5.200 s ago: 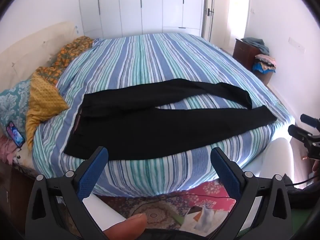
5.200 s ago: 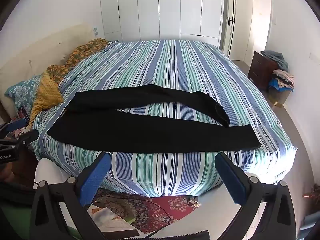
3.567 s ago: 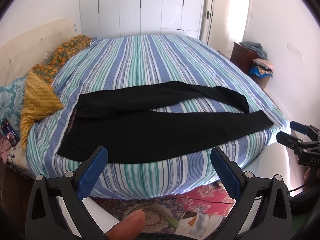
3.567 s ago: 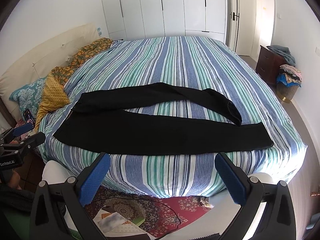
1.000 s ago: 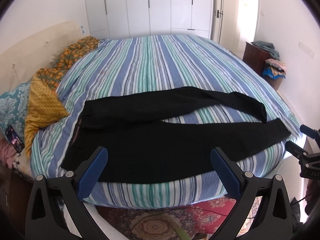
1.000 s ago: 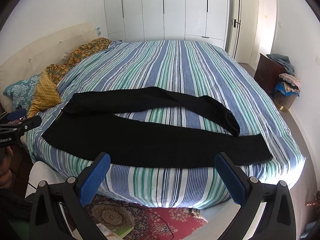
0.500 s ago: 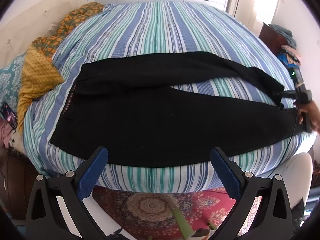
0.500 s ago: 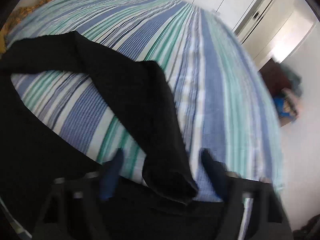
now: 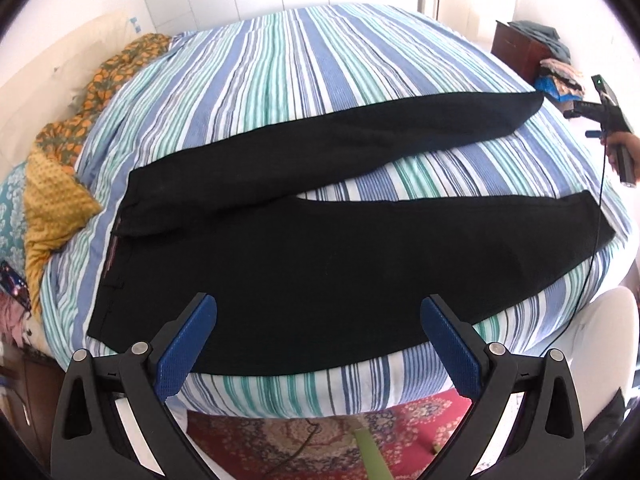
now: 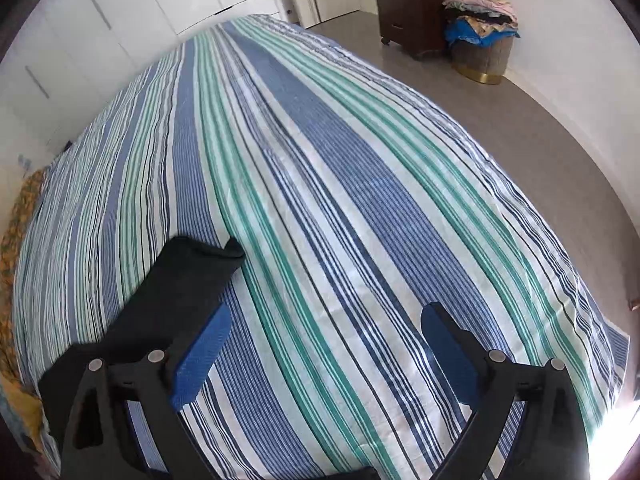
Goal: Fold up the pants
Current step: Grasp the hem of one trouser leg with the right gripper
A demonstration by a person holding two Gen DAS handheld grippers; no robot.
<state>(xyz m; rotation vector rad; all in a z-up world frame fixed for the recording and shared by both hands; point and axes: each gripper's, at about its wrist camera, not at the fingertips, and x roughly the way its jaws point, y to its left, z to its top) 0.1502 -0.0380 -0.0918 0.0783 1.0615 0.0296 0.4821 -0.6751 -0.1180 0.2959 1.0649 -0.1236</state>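
Left wrist view: black pants (image 9: 320, 240) lie flat across the striped bed (image 9: 304, 80), waistband at 9 o'clock, legs splayed toward 3. The left gripper (image 9: 318, 344) hangs over the near edge, jaws wide, empty. Yellow pillows (image 9: 52, 204) at 9; a rug (image 9: 304, 440) at 6; the right gripper (image 9: 600, 112) at 2, partly cut off.

Right wrist view: the right gripper's jaws have just been opening and stand wide, nothing between them. A leg cuff (image 10: 200, 268) lies at 9. A dresser (image 10: 412, 12) and a laundry basket (image 10: 480, 52) stand at 1.
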